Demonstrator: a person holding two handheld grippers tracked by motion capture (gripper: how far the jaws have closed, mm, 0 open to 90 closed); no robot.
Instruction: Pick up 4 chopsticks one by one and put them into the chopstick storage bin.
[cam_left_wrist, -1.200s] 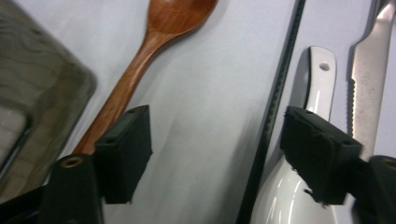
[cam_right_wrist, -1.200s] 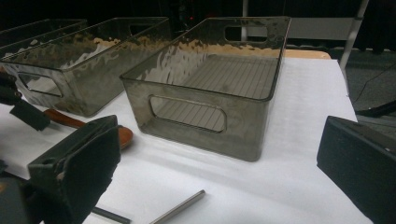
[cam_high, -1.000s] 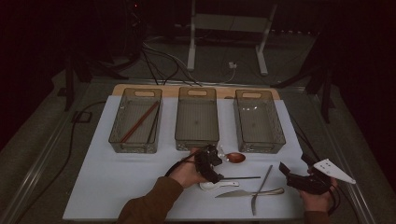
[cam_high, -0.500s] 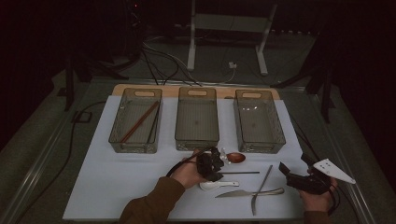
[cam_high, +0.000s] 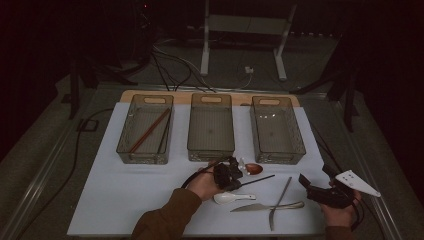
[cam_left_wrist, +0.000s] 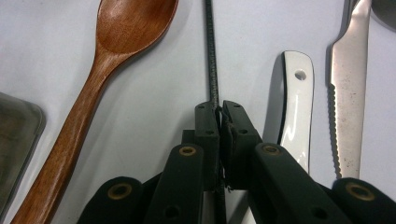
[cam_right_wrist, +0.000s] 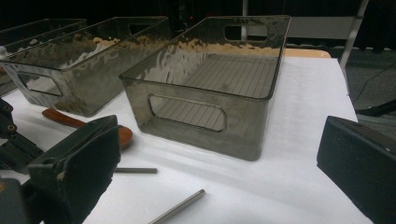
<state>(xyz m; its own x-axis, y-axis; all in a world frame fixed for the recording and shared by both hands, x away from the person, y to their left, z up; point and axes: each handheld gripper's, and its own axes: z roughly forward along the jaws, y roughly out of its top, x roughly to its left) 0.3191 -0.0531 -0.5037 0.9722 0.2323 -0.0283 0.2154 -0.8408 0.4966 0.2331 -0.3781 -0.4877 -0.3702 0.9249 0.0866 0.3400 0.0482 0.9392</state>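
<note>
A white table cover (cam_high: 130, 200) is seen under three smoky grey see-through bins (cam_high: 210, 127), their floors marked with fine ribbed lines. A reddish-brown wooden spoon (cam_left_wrist: 100, 70) is shown beside a thin black rod (cam_left_wrist: 211, 56) with a ridged surface. A glossy white spoon handle (cam_left_wrist: 295, 102) and a silver knife (cam_left_wrist: 349, 93) with a serrated edge are pictured alongside. Reddish-brown chopsticks (cam_high: 149, 131) are seen in the left bin. Matte black jaws with brass-coloured rivets are shown on the left gripper (cam_left_wrist: 219, 112). A brown sleeve (cam_high: 165, 217) is visible.

Dim lab: white-topped table (cam_high: 125, 200), floor cables (cam_high: 170, 55), metal stand (cam_high: 245, 25).
</note>
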